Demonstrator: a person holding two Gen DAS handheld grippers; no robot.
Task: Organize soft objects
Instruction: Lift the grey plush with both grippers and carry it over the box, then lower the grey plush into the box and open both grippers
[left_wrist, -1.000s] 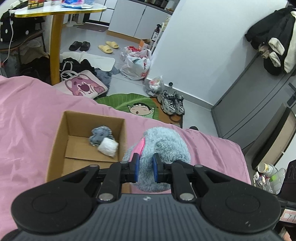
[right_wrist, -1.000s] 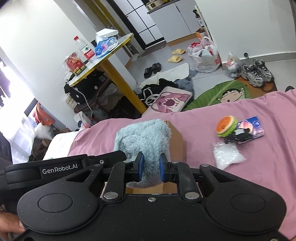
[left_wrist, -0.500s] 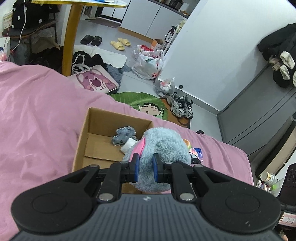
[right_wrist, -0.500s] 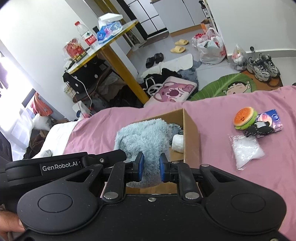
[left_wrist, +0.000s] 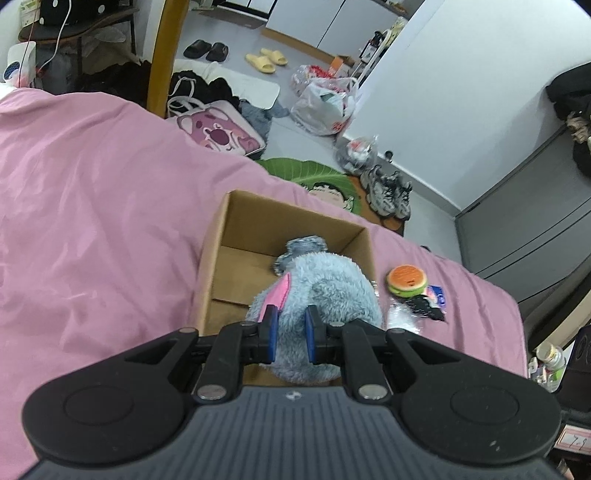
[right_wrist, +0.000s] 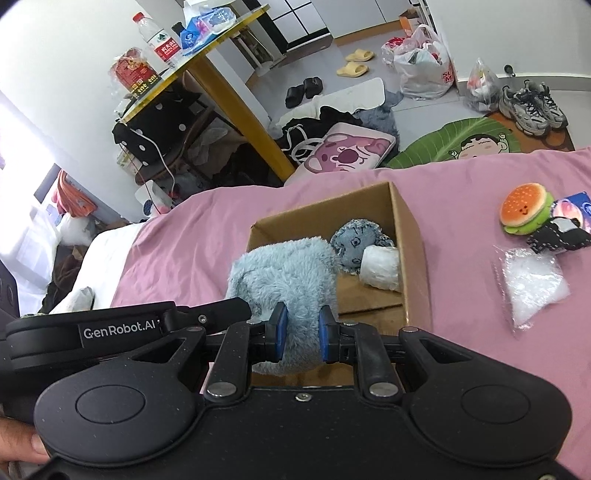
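A fluffy grey-blue plush toy (left_wrist: 325, 291) (right_wrist: 288, 280) with a pink ear hangs over the open cardboard box (left_wrist: 236, 221) (right_wrist: 413, 236) on the pink bedspread. My left gripper (left_wrist: 290, 330) is shut on one side of it, my right gripper (right_wrist: 300, 334) is shut on the other. Inside the box lie a small grey knitted toy (right_wrist: 354, 240) and a white wrapped roll (right_wrist: 380, 267). The left gripper's black body (right_wrist: 122, 328) shows at the left of the right wrist view.
On the bedspread right of the box lie a burger plush (right_wrist: 524, 214) (left_wrist: 406, 280), a small black item (right_wrist: 557, 236), a colourful packet (right_wrist: 576, 210) and a clear plastic bag (right_wrist: 532, 288). Beyond the bed's edge the floor holds shoes, bags and a yellow-legged table (right_wrist: 236, 107).
Both grippers have carried the plush toy forward and down, from beside the box to over its opening. The box now looks larger and more central.
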